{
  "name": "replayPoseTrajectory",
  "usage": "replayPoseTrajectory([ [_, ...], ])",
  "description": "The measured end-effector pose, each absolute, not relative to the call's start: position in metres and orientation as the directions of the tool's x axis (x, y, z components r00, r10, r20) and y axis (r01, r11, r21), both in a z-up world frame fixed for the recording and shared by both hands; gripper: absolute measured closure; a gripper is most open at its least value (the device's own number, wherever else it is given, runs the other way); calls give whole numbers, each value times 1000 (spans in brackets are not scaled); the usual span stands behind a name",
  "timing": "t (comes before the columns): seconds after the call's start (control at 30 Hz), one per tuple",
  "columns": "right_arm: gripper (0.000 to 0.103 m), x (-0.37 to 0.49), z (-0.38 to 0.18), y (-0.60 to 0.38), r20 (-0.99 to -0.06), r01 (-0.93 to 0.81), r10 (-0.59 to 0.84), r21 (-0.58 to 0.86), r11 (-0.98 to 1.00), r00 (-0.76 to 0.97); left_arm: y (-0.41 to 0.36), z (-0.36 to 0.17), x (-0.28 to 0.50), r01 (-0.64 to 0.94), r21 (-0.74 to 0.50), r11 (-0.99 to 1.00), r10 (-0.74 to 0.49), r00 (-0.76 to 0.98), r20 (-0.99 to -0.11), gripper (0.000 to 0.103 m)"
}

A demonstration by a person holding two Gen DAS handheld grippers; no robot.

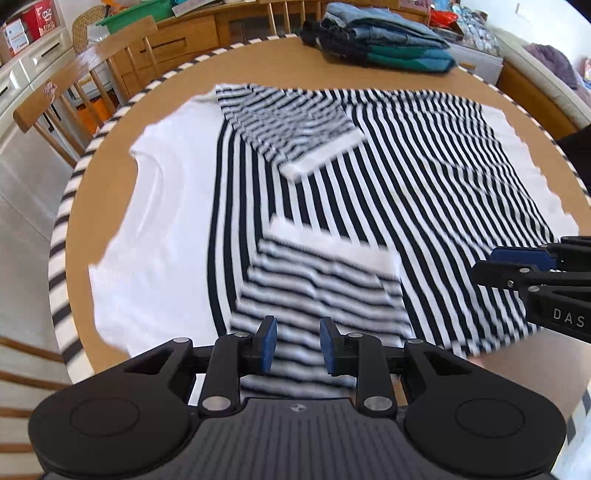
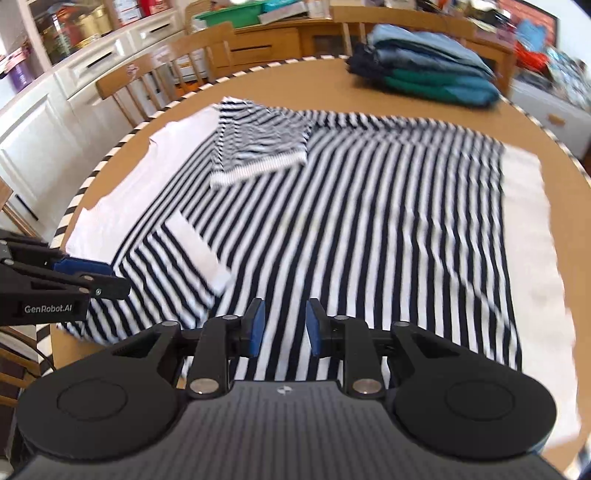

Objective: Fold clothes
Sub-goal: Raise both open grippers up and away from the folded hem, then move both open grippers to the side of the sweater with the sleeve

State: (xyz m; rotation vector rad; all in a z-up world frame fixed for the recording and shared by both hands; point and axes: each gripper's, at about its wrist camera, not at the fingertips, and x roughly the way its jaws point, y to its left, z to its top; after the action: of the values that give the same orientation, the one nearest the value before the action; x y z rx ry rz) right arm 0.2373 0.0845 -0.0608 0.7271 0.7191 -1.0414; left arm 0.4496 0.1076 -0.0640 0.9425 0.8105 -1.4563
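Note:
A navy-and-white striped top [image 1: 406, 177] [image 2: 369, 221] with white shoulders and hem lies flat on the round wooden table [image 1: 258, 62] [image 2: 314, 85]. Both sleeves are folded in over the body: the far sleeve [image 1: 291, 125] [image 2: 258, 144] and the near sleeve [image 1: 321, 288] [image 2: 177, 266]. My left gripper [image 1: 298, 343] [image 2: 88, 277] hovers open over the near sleeve, with nothing between its blue pads. My right gripper [image 2: 283, 326] [image 1: 517, 262] stands open above the near edge of the body, also holding nothing.
A stack of folded blue and teal clothes [image 1: 384, 40] [image 2: 428, 70] sits at the table's far side. Wooden chairs [image 1: 85, 88] [image 2: 166, 70] stand around the table, with white cabinets [image 2: 74, 92] and a wooden sideboard [image 1: 192, 33] behind.

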Motion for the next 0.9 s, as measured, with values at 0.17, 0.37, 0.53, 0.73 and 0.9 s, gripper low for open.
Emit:
replayPoseTrajectory([
  [0.17, 72, 228, -68, 115, -803, 940, -513, 168, 297, 305, 142, -69, 442, 996, 21, -82, -430, -16, -902, 71],
  [0.37, 71, 213, -69, 132, -776, 944, -549, 187, 270, 311, 169, -72, 437, 999, 31, -33, -439, 14, -899, 65],
  [0.53, 71, 197, -71, 149, -763, 941, -561, 194, 276, 322, 188, -76, 425, 1000, 30, 7, -442, 30, -896, 62],
  [0.73, 68, 175, -75, 166, -755, 941, -566, 224, 253, 332, 202, -83, 412, 998, 44, 47, -441, 61, -895, 61],
  [0.9, 68, 165, -81, 174, -764, 941, -553, 230, 247, 332, 208, -86, 405, 996, 63, 70, -454, 88, -887, 56],
])
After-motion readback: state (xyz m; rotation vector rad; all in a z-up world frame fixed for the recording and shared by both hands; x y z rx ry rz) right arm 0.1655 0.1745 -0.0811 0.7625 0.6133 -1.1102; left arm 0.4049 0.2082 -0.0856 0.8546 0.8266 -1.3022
